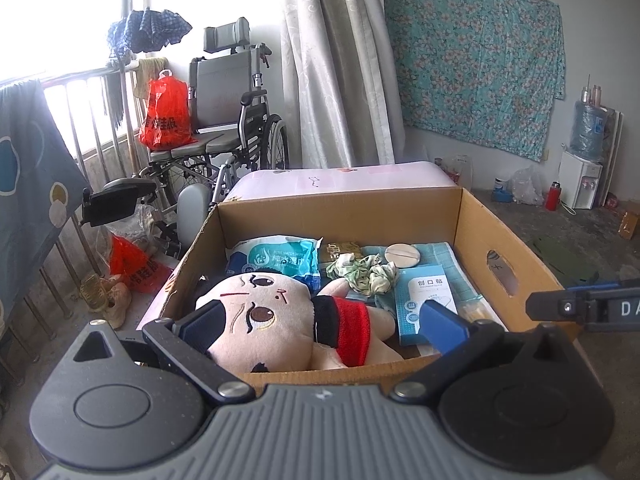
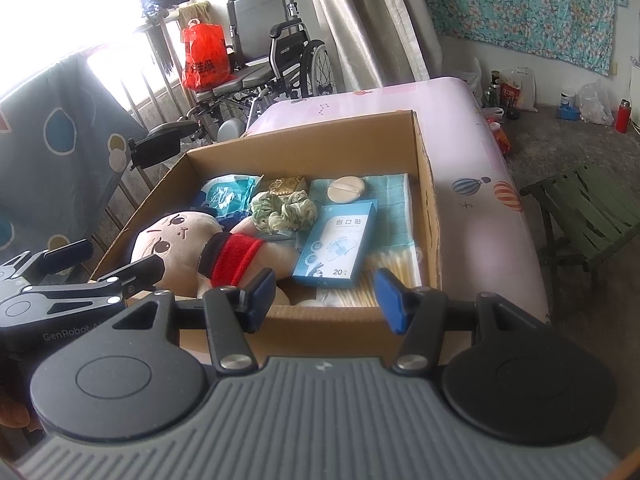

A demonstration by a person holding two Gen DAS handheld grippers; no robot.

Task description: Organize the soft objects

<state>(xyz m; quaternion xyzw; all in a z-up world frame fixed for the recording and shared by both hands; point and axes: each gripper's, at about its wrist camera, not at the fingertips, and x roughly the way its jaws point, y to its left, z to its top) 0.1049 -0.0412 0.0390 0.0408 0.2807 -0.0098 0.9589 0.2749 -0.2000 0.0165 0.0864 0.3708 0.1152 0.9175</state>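
Grippers first: left gripper (image 1: 320,322) spread wide over the near wall of the cardboard box (image 2: 424,184), gripping nothing, and right gripper (image 2: 324,300) likewise parted and empty just short of that wall, both seemingly poised to pick. Next, inside the box on the left, plush doll (image 2: 200,252) lying on its side with its head toward the left wall, probably laid flat to fit; beside it the plaster box (image 2: 338,246) over cotton swabs (image 2: 396,272). Farther back, green scrunchie (image 2: 280,210), round puff (image 2: 346,189) on the folded teal towel (image 2: 392,208), and wet-wipe pack (image 2: 230,196) by the far wall.
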